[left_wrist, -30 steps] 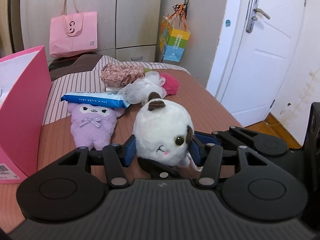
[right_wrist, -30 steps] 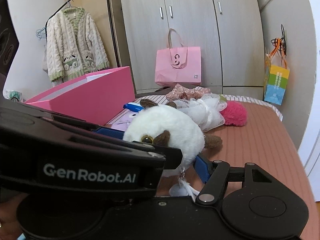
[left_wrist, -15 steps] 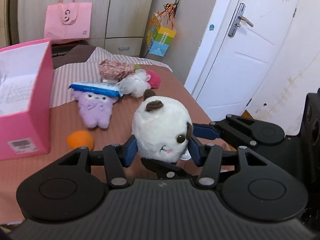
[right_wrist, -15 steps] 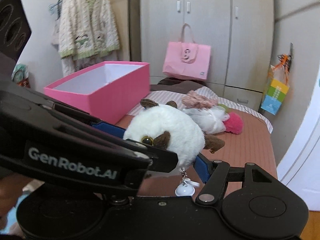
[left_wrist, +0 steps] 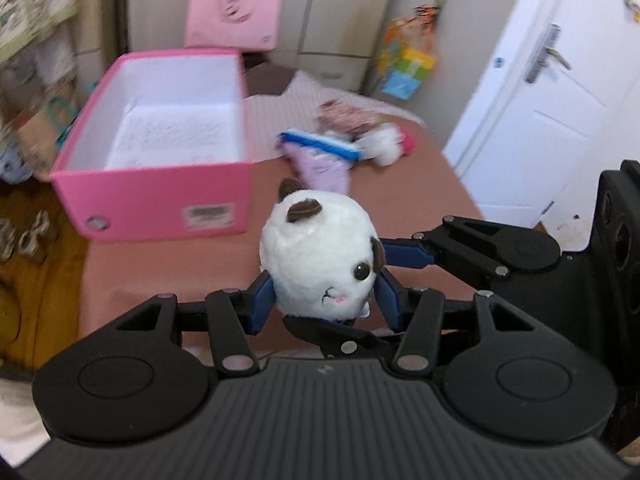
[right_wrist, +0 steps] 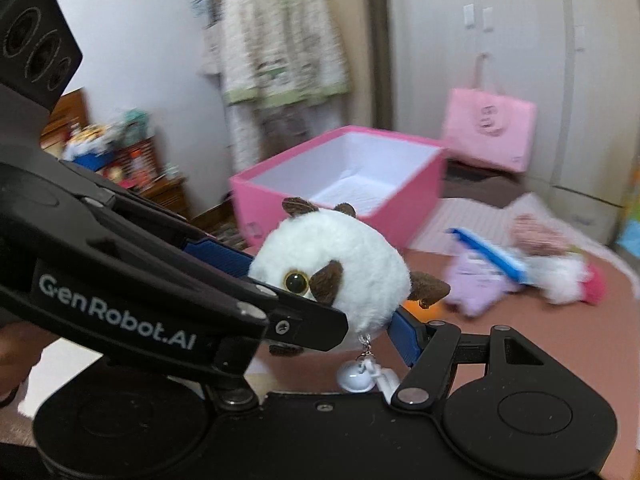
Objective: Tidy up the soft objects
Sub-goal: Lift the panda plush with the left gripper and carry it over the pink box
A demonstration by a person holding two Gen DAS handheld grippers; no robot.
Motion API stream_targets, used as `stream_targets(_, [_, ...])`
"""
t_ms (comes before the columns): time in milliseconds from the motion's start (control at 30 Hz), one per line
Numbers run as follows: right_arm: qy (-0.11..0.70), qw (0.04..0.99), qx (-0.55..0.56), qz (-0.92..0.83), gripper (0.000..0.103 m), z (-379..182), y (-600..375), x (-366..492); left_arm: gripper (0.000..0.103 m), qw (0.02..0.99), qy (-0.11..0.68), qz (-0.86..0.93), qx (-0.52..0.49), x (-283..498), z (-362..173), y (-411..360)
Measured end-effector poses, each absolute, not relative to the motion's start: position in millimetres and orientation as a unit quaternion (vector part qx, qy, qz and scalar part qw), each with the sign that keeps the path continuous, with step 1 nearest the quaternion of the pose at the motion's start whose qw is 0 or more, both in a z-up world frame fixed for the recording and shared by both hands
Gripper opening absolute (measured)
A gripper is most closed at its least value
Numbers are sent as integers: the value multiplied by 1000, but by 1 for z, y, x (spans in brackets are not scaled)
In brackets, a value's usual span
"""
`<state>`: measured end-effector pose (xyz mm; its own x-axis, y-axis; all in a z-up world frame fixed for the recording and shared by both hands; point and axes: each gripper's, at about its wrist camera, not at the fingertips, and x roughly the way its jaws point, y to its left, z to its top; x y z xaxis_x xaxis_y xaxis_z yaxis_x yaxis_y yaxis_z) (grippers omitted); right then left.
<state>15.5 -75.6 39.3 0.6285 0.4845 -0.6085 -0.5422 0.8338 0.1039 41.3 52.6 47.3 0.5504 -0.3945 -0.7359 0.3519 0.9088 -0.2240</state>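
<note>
Both grippers, left gripper (left_wrist: 324, 292) and right gripper (right_wrist: 332, 292), clamped on plush toy (left_wrist: 318, 256), now lifted off bed, pink box (left_wrist: 160, 184) swung closer, drop-in next probably.

Left claw (left_wrist: 324, 300) grips white plush (left_wrist: 316, 264) before pink box (left_wrist: 160, 200).

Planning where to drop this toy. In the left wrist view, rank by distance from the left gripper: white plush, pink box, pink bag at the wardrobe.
From the left gripper:
1. White plush, gripped between its fingers.
2. Pink box, ahead to the left, open on the bed.
3. Pink bag, far back against the wardrobe.
</note>
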Motion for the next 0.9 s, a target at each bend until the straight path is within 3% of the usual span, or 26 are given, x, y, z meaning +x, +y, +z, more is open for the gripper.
stream_targets(300, [339, 887, -41, 312, 72, 65, -38, 76, 51, 886, 418, -192, -57, 96, 74, 94])
stream_targets(567, [308, 898, 18, 313, 72, 90, -41, 163, 51, 911, 361, -192, -47, 169, 109, 102])
stream_targets(900, [341, 881, 33, 325, 72, 76, -32, 272, 51, 907, 366, -185, -92, 271, 90, 119])
